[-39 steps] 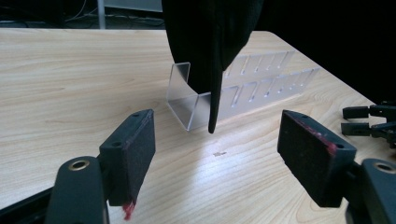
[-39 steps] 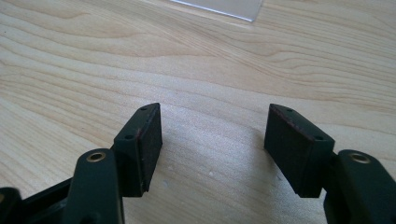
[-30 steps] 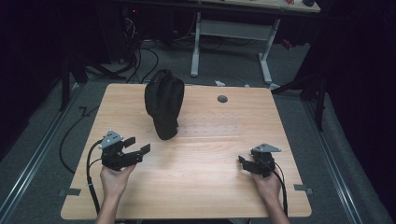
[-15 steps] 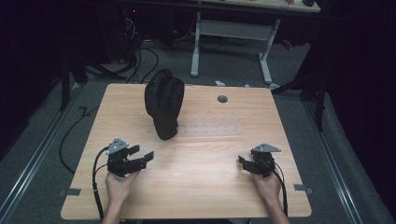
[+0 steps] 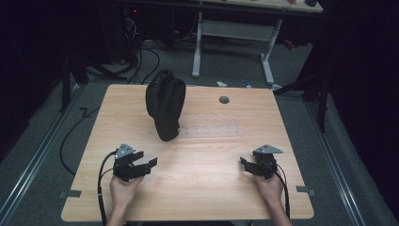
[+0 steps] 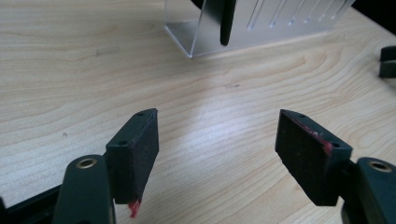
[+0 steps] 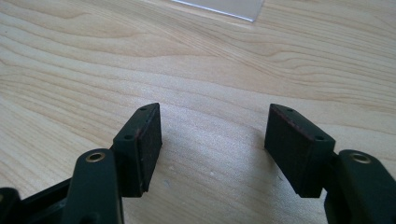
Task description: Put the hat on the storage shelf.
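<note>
Since the earlier high view, the left gripper (image 5: 149,163) had drawn back toward the near edge of the table (image 5: 207,197) and sunk lower, while the right gripper (image 5: 244,162) had kept its place. Both stood with jaws wide and nothing between them (the left pads (image 6: 140,149) showed red smears). The black bag (image 5: 164,103) stood upright at the far left of the table, well apart from both grippers, resting at the end of a clear acrylic rack (image 6: 243,28). To take it well, the left gripper should probably approach level and close on a firm fold, not loose fabric. The bag's handles and zips were too dark to make out.
</note>
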Action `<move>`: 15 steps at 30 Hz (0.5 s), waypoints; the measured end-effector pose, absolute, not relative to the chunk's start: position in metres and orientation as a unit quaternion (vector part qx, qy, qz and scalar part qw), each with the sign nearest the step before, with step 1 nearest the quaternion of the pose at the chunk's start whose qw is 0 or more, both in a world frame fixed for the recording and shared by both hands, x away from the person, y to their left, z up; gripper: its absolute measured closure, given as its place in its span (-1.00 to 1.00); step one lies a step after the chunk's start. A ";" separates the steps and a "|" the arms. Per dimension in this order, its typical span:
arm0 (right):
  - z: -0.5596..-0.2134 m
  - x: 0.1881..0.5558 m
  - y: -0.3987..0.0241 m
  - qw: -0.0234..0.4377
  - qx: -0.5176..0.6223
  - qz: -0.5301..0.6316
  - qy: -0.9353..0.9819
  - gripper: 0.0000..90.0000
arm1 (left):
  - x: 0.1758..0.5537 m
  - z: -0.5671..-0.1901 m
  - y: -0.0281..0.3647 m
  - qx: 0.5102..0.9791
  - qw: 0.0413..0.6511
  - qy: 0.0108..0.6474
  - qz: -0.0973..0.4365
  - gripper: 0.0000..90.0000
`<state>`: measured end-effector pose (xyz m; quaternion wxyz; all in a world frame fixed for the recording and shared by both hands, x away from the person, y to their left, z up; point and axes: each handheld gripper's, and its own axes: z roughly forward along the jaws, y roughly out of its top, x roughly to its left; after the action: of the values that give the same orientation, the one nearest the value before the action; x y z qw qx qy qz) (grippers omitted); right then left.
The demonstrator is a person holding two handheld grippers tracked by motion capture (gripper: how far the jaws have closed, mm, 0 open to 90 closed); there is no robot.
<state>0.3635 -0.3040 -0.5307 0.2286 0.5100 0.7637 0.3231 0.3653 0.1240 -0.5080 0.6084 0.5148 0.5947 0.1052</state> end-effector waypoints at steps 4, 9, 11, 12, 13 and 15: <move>-0.531 0.363 -0.304 0.228 0.509 0.323 0.764 -0.19 | 0.365 -0.514 0.122 0.523 0.601 0.592 0.120 -0.32; -0.531 0.364 -0.304 0.228 0.508 0.323 0.765 -0.19 | 0.364 -0.521 0.118 0.530 0.594 0.589 0.142 -0.33; -0.531 0.364 -0.304 0.228 0.508 0.323 0.765 -0.19 | 0.364 -0.525 0.116 0.534 0.590 0.586 0.151 -0.32; -0.531 0.364 -0.304 0.228 0.508 0.323 0.765 -0.19 | 0.364 -0.526 0.115 0.537 0.588 0.585 0.155 -0.32; -0.531 0.364 -0.304 0.228 0.508 0.323 0.765 -0.19 | 0.364 -0.527 0.115 0.539 0.586 0.584 0.160 -0.32; -0.531 0.364 -0.304 0.228 0.508 0.323 0.765 -0.19 | 0.365 -0.529 0.114 0.542 0.582 0.583 0.167 -0.32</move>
<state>0.3635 -0.3039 -0.5307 0.2280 0.5081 0.7651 0.3232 0.3649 0.1136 -0.5295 0.5820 0.5422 0.5826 0.1672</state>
